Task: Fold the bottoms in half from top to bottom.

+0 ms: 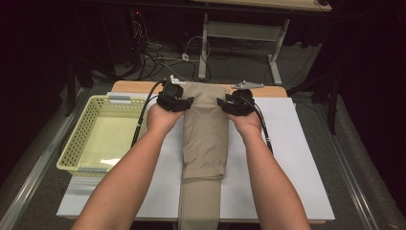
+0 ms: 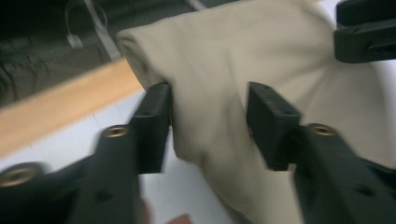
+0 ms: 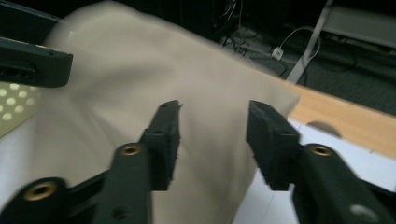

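A folded beige garment (image 1: 206,129) lies lengthwise on the white sheet (image 1: 297,153), and its near end hangs over the table's front edge. My left gripper (image 1: 184,102) is at the garment's far left corner and my right gripper (image 1: 224,103) is at its far right corner. In the left gripper view the left gripper (image 2: 210,100) has its jaws apart, with the beige cloth (image 2: 261,60) loose between them. In the right gripper view the right gripper (image 3: 215,114) also stands open over the cloth (image 3: 140,70). Neither pair of pads pinches the fabric.
A pale green perforated basket (image 1: 76,134) sits at the table's left side. The wooden table edge (image 1: 134,86) runs along the far side, beyond the sheet. Past it are desk legs (image 1: 203,48) and cables on the dark floor.
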The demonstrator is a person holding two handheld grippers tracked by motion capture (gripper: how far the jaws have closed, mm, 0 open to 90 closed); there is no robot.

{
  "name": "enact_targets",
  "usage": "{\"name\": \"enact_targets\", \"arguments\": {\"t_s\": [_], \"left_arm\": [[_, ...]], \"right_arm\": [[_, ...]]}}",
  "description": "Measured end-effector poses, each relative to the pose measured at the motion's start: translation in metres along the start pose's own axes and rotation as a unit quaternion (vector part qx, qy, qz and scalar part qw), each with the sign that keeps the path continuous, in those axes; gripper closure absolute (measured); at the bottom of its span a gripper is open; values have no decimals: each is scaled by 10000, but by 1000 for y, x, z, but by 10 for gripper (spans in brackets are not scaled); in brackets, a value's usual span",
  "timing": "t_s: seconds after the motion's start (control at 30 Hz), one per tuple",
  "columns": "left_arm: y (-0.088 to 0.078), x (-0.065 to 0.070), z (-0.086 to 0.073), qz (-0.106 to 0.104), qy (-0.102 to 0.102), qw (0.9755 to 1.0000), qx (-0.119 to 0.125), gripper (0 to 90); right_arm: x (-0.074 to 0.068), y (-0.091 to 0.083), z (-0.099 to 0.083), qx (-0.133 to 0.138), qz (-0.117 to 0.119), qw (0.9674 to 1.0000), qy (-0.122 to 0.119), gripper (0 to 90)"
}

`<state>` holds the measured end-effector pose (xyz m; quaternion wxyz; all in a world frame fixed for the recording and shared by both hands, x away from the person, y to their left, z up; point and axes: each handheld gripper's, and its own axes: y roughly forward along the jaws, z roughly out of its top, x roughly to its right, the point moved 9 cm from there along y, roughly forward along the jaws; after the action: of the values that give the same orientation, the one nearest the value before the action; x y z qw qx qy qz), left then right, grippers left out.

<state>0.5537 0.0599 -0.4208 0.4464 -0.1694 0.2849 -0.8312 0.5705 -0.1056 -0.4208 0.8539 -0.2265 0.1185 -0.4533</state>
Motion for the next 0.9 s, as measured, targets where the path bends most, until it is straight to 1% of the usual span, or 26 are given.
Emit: {"name": "enact_targets", "arguments": {"t_s": [0.03, 0.07, 0.1, 0.17, 0.27, 0.33, 0.37, 0.4, 0.43, 0.47, 0.5, 0.53, 0.63, 0.73, 0.77, 0.8, 0.87, 0.9], "left_arm": [[0, 0, 0, 0, 0, 10000, 0, 412], [2, 2, -6, -132, -85, 9999, -34, 412], [4, 5, -12, -229, -86, 9997, -69, 410], [6, 12, -26, -296, -6, 9995, -100, 402], [4, 23, -45, -447, -51, 9990, -75, 397], [-2, 32, -57, -528, -64, 9986, -29, 396], [-5, 36, -64, -557, -53, 9984, -6, 397], [-8, 40, -70, -591, -20, 9983, -8, 397], [-14, 47, -84, -609, 28, 9981, -15, 397], [-14, 47, -84, -609, 28, 9981, -15, 397], [-18, 50, -91, -635, 42, 9980, -13, 397], [-21, 54, -98, -661, 26, 9978, -19, 397], [-30, 65, -119, -766, -37, 9970, -32, 397], [-39, 78, -137, -852, 29, 9963, -62, 397], [-44, 85, -146, -892, 87, 9959, -82, 397], [-44, 85, -146, -892, 87, 9959, -82, 397], [-48, 91, -153, -971, 134, 9951, -95, 397], [-50, 94, -156, -972, 172, 9950, -129, 397]], "right_arm": [[0, 0, 0, 0, 0, 10000, 0, 541], [0, 1, -4, -61, 44, 10000, 36, 501], [-2, 2, -10, -99, 78, 9999, 65, 476], [-5, 0, -24, -192, 104, 9998, 36, 454], [-12, -10, -45, -259, 167, 9995, 27, 426], [-16, -18, -58, -288, 149, 9995, 24, 417], [-20, -23, -65, -314, 157, 9994, 47, 417], [-23, -28, -72, -335, 160, 9993, 14, 417], [-31, -39, -85, -366, 158, 9992, -31, 417], [-31, -39, -85, -366, 158, 9992, -31, 417], [-35, -44, -91, -373, 171, 9992, -13, 416], [-39, -49, -97, -383, 176, 9991, -42, 417], [-50, -63, -116, -430, 179, 9989, -29, 414], [-61, -76, -132, -451, 208, 9988, -20, 411], [-67, -84, -141, -479, 218, 9986, -57, 411], [-67, -84, -141, -479, 218, 9986, -57, 411], [-73, -91, -147, -467, 243, 9986, -37, 411], [-76, -94, -150, -448, 257, 9987, -36, 411]]}}
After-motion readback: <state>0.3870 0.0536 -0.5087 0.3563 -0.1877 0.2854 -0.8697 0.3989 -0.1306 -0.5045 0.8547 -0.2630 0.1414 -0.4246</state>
